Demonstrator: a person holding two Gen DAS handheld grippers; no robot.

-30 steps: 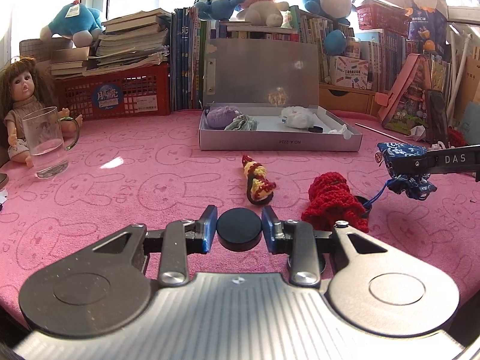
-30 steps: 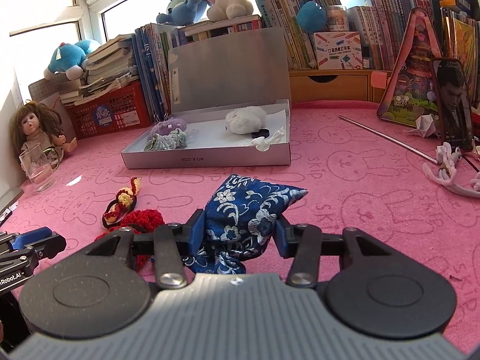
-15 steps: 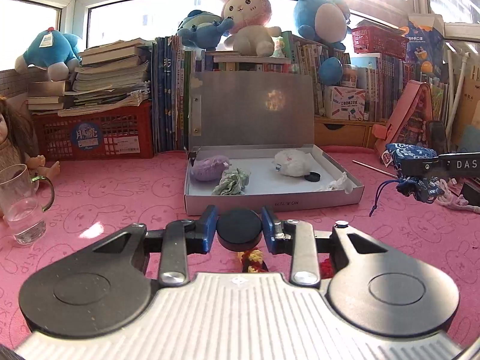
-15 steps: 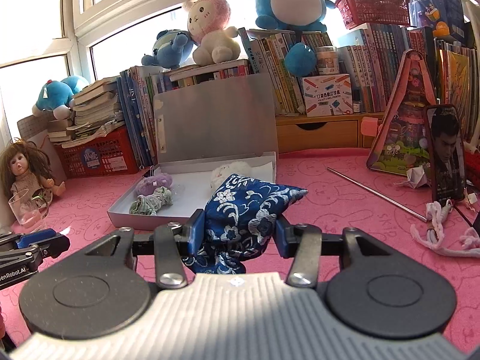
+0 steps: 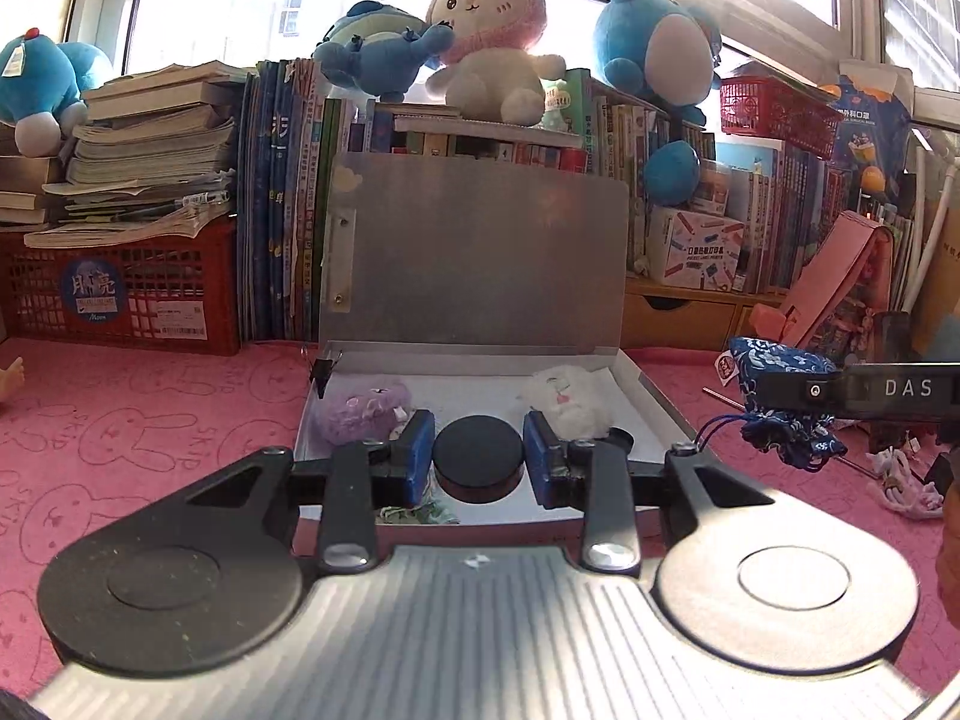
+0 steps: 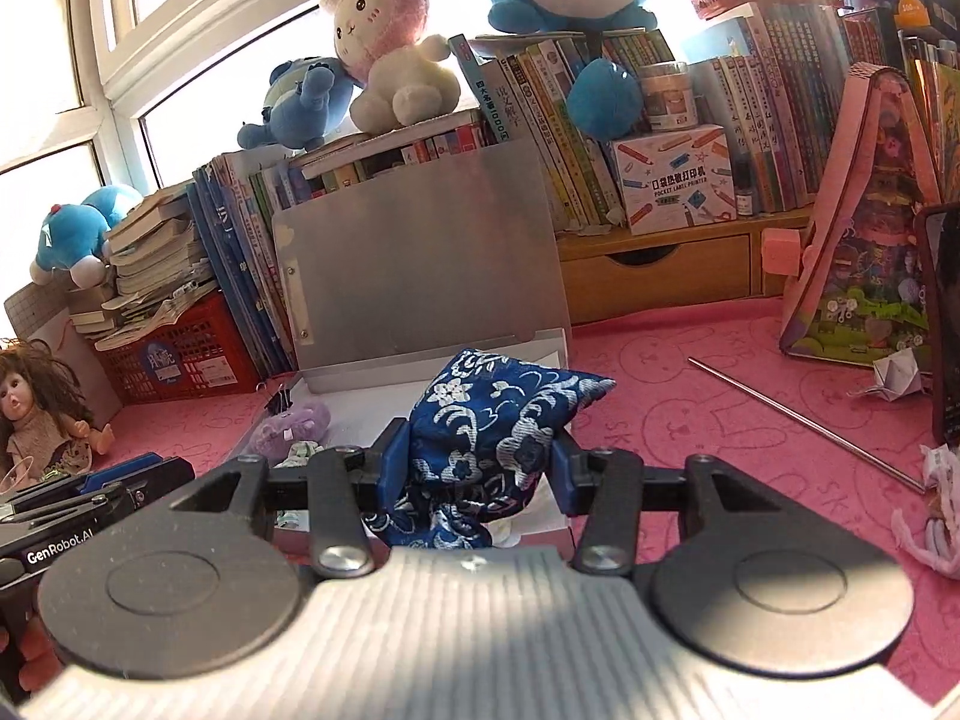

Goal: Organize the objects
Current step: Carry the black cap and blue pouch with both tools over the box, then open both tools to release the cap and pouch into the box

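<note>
The jaws of the left gripper (image 5: 478,461) are drawn in narrow and clamp a flat black puck-shaped disc (image 5: 478,463) between their blue pads, holding it above the near edge of the open grey box (image 5: 659,402). The right gripper (image 6: 474,468) has its jaws a little wider, pressed against both sides of a blue drawstring pouch (image 6: 492,420) with a white floral pattern; the soft cloth bulges above the pads and hangs bunched below them, over the box's right near corner. In the left wrist view the same pouch (image 5: 780,372) shows at the right, off the box's right side, with a thin blue cord dangling.

The box lies on a pink tablecloth (image 5: 150,420) printed with rabbit outlines, its flat lid (image 5: 480,252) propped upright against a row of books. Inside rest a fuzzy purple plush (image 5: 363,414), a fluffy white plush (image 5: 564,399) and a crumpled greenish cloth (image 6: 300,451). A binder clip (image 5: 324,372) sits on the box's left far corner.

Behind are stacked books on a red plastic crate (image 5: 120,300), blue stuffed toys and a pink-hooded bunny plush (image 5: 486,30) before a bright window. A doll (image 6: 36,414) sits at the left, and a thin metal rod (image 6: 804,420) lies on the cloth to the right.
</note>
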